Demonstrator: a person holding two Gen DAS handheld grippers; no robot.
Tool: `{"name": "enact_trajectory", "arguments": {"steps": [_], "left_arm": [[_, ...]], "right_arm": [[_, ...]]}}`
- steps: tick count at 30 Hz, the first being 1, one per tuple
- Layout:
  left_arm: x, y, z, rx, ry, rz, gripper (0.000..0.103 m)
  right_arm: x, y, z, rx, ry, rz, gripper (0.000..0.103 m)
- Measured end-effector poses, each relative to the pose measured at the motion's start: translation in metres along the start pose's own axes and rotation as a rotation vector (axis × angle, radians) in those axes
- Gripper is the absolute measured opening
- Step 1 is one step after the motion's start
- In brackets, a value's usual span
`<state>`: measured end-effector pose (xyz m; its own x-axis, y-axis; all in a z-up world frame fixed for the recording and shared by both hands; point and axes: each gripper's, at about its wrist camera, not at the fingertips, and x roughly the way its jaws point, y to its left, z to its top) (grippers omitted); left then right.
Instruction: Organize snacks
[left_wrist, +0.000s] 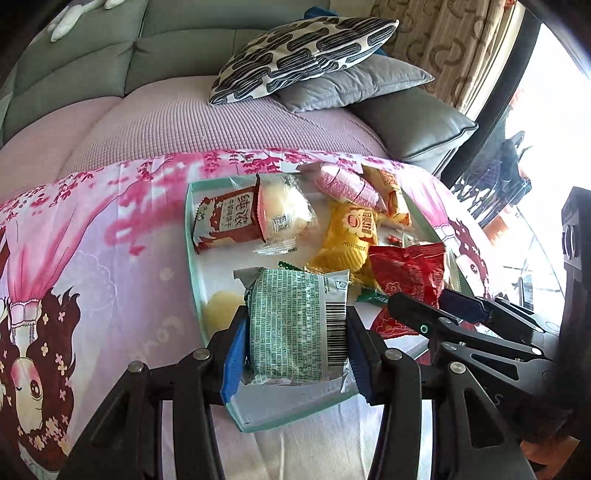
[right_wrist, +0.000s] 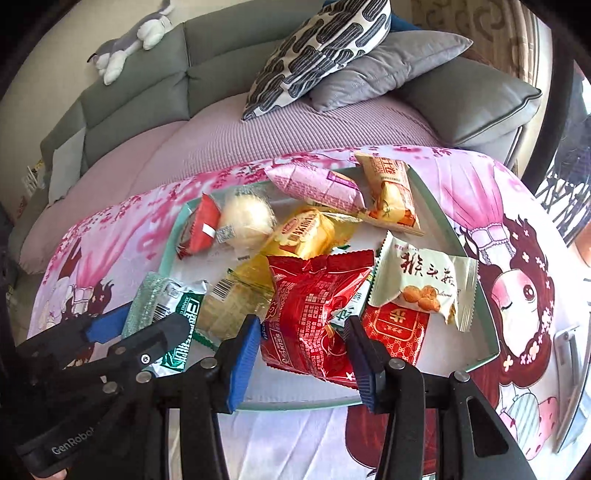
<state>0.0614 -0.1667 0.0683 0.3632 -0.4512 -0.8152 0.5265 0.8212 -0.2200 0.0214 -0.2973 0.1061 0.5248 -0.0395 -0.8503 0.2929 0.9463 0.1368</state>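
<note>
A pale green tray (left_wrist: 191, 240) with a white floor lies on a pink cartoon cloth and holds several snack packets. My left gripper (left_wrist: 295, 317) is shut on a green-and-white packet (left_wrist: 295, 332) with a barcode, held over the tray's near left corner. Just to its right, my right gripper (right_wrist: 303, 325) is shut on a crinkled red packet (right_wrist: 314, 288) above the tray's front rim (right_wrist: 303, 405). Each gripper shows in the other's view: the right gripper (left_wrist: 432, 304) with the red packet (left_wrist: 406, 269), the left gripper (right_wrist: 142, 325) with the green packet (right_wrist: 166, 299).
Inside the tray lie a red biscuit pack (left_wrist: 229, 218), a white bun (right_wrist: 245, 218), a pink packet (right_wrist: 317, 186), an orange packet (right_wrist: 391, 195), a yellow packet (right_wrist: 303, 230) and a pale packet (right_wrist: 424, 284). A grey sofa (right_wrist: 129, 92) with pillows (left_wrist: 306, 55) stands behind.
</note>
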Motion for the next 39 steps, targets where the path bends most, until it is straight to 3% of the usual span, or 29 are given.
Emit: {"name": "enact_trajectory", "arguments": {"steps": [2,5,7,9,13,18,20,27,30,35,39], "left_arm": [[0.004,0.001,0.000,-0.011,0.011,0.024,0.051],[-0.002,0.004,-0.003,-0.030,0.004,0.015,0.063],[-0.013,0.005,-0.006,-0.036,-0.017,0.018,0.070],[-0.022,0.008,-0.009,-0.049,-0.034,0.028,0.073],[-0.039,0.025,-0.020,-0.093,-0.063,0.101,0.083],[-0.054,0.053,-0.038,-0.130,-0.079,0.257,0.101],[-0.055,0.063,-0.047,-0.143,-0.072,0.291,0.101],[-0.048,0.072,-0.064,-0.156,-0.041,0.398,0.101],[-0.047,0.067,-0.065,-0.133,-0.035,0.487,0.101],[-0.039,0.064,-0.070,-0.139,-0.017,0.448,0.101],[-0.030,0.061,-0.073,-0.132,0.007,0.462,0.101]], "right_arm": [[0.001,-0.005,-0.005,0.012,0.008,0.003,0.052],[0.000,-0.007,-0.010,0.027,0.010,0.006,0.057],[-0.006,-0.008,-0.013,0.041,-0.002,-0.004,0.069],[-0.012,-0.008,-0.017,0.057,-0.016,-0.006,0.071],[-0.022,0.002,-0.026,0.073,-0.027,-0.002,0.080],[-0.032,0.016,-0.039,0.066,-0.051,-0.010,0.093],[-0.032,0.022,-0.044,0.055,-0.051,-0.015,0.103],[-0.027,0.034,-0.057,0.026,-0.060,-0.023,0.103],[-0.024,0.033,-0.059,0.025,-0.067,-0.031,0.103],[-0.016,0.029,-0.066,0.029,-0.057,-0.057,0.103],[-0.013,0.028,-0.072,-0.007,-0.040,-0.101,0.103]]}}
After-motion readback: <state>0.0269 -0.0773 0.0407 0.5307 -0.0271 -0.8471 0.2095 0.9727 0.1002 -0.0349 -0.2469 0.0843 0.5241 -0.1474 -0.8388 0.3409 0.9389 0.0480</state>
